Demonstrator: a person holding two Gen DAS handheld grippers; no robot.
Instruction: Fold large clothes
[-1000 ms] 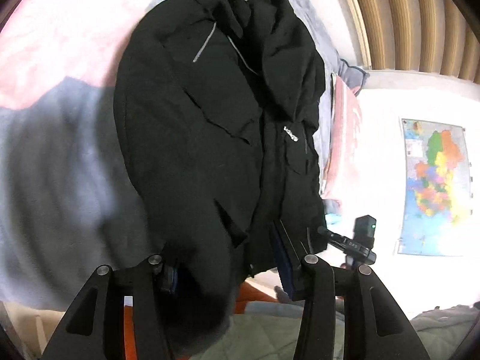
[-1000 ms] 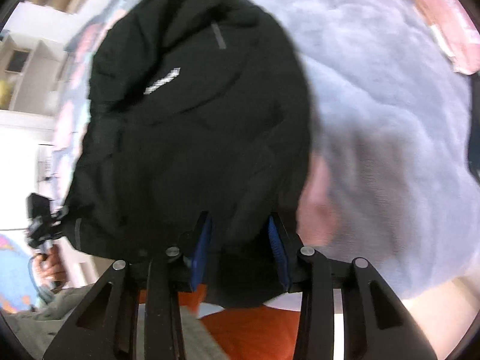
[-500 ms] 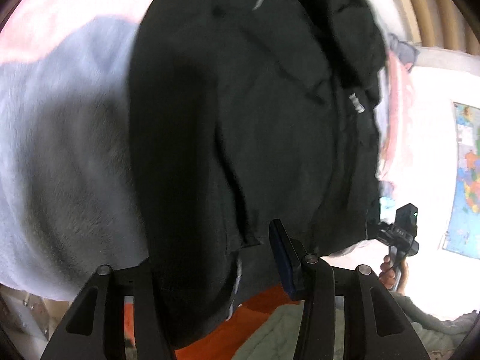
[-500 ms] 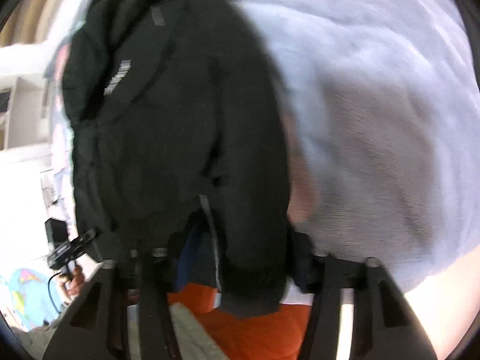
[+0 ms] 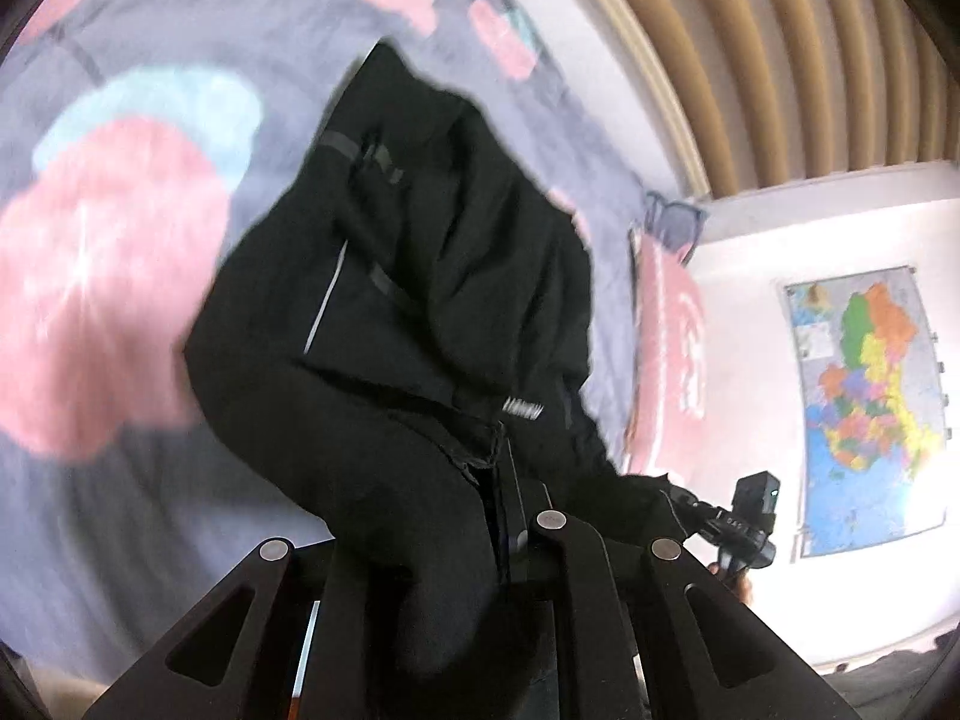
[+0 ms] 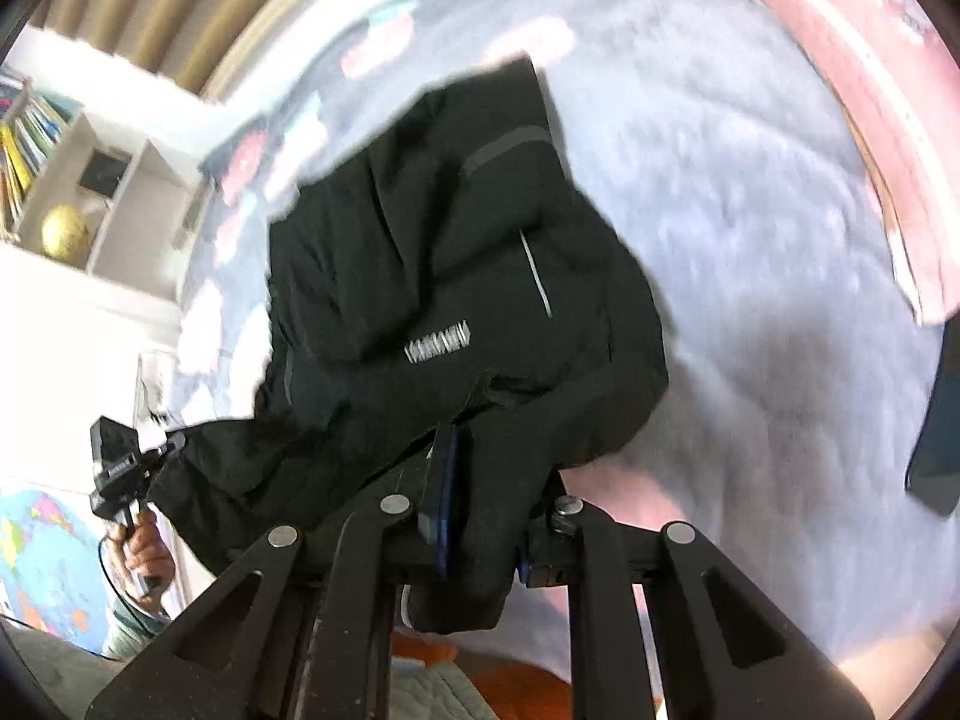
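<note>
A large black jacket [image 5: 420,330] with thin grey stripes and a small white logo lies on the bed, its near end lifted. My left gripper [image 5: 444,516] is shut on a bunched fold of that near edge. In the right wrist view the same jacket [image 6: 450,276] hangs up from the blanket. My right gripper [image 6: 492,498] has its jaws closing, and its blue pads press on a thick fold of the hem. Each view shows the other gripper at the jacket's side corner: the right gripper [image 5: 684,498] and the left gripper [image 6: 174,441], which a hand [image 6: 141,546] holds.
A lilac fleece blanket [image 5: 120,300] with pink and pale blue patches covers the bed. A pink pillow [image 5: 672,348] lies at its far side. A wall map [image 5: 864,408], ribbed wooden headboard [image 5: 780,60], shelf with a globe [image 6: 63,231] and a dark flat object [image 6: 936,450] surround it.
Both grippers have closed on the jacket's near edge and risen with it. The near end now lifts off the blanket and the views tilt up toward the headboard.
</note>
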